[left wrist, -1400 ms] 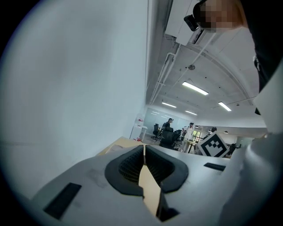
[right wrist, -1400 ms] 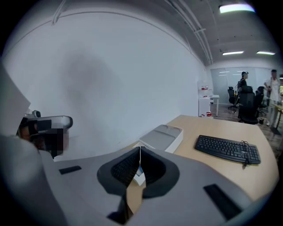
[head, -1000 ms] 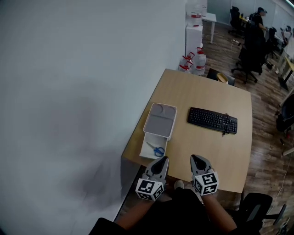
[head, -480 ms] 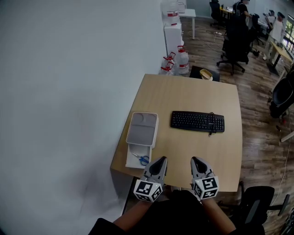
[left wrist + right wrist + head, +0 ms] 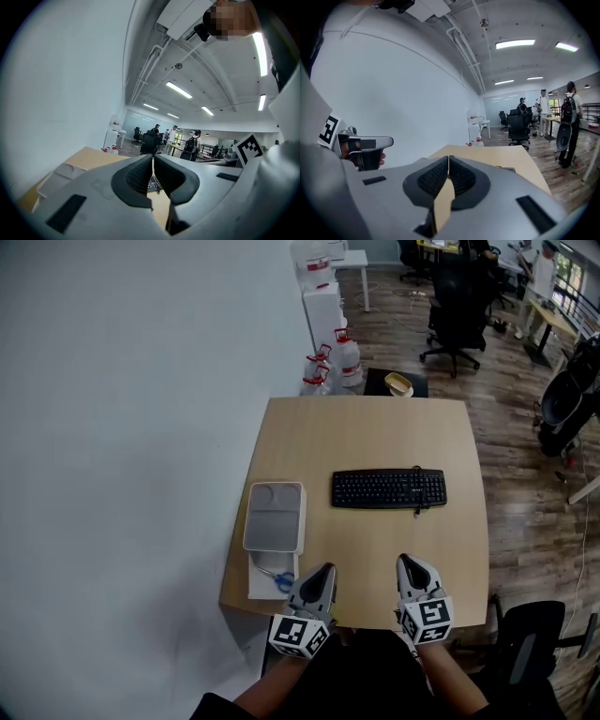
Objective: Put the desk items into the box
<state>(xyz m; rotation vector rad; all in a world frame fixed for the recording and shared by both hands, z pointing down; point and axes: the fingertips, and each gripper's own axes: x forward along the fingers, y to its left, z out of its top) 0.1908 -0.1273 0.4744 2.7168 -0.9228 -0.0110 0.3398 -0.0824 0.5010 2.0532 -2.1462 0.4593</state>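
A wooden desk [image 5: 375,432] stands against the white wall. On its near left corner sits a white box [image 5: 272,568] with its grey lid [image 5: 275,517] slid partly off toward the far side; blue-handled scissors [image 5: 283,582] lie inside. A black keyboard [image 5: 388,489] lies at the desk's middle. My left gripper [image 5: 323,572] hovers at the near edge just right of the box, jaws shut and empty. My right gripper [image 5: 409,563] hovers at the near edge below the keyboard, shut on nothing. In the left gripper view the pads [image 5: 140,174] meet, with the keyboard [image 5: 153,183] beyond them.
Water jugs [image 5: 323,371] and a white cabinet [image 5: 322,296] stand behind the desk's far left corner. A black stool with a yellow bowl [image 5: 398,382] sits at the far edge. Office chairs [image 5: 459,315] and people stand further back; another chair [image 5: 525,652] is at my near right.
The head view has swung so the desk now sits more squarely ahead and lower in the picture. Both grippers keep their place at the near edge, still shut.
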